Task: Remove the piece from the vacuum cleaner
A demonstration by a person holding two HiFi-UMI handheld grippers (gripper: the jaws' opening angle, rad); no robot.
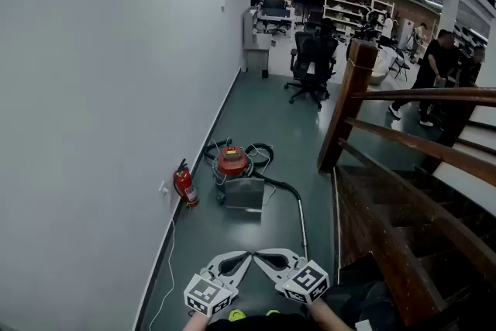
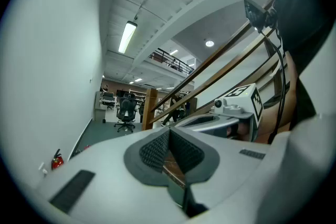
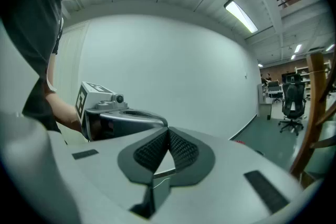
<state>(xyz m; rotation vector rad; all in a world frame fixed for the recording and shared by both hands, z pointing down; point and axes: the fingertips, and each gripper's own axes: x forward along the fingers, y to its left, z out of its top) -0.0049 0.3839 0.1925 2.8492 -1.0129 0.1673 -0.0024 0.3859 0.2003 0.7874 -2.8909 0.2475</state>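
Observation:
A red canister vacuum cleaner [image 1: 231,162] stands on the grey floor by the left wall, a few steps ahead of me. Its black hose loops round it, and a long metal wand [image 1: 301,219] runs from it toward me. A grey box-like part [image 1: 244,194] sits at the vacuum's front. My left gripper [image 1: 245,255] and right gripper [image 1: 258,254] are held low at the bottom of the head view, tips nearly touching each other, far from the vacuum. In the left gripper view the left gripper [image 2: 169,131] is shut and empty. The right gripper [image 3: 168,131] is likewise shut on nothing.
A red fire extinguisher [image 1: 185,184] stands against the white wall [image 1: 116,89], left of the vacuum. A wooden staircase with a handrail [image 1: 403,221] fills the right side. Black office chairs [image 1: 311,58] and people [image 1: 434,74] are farther down the hall.

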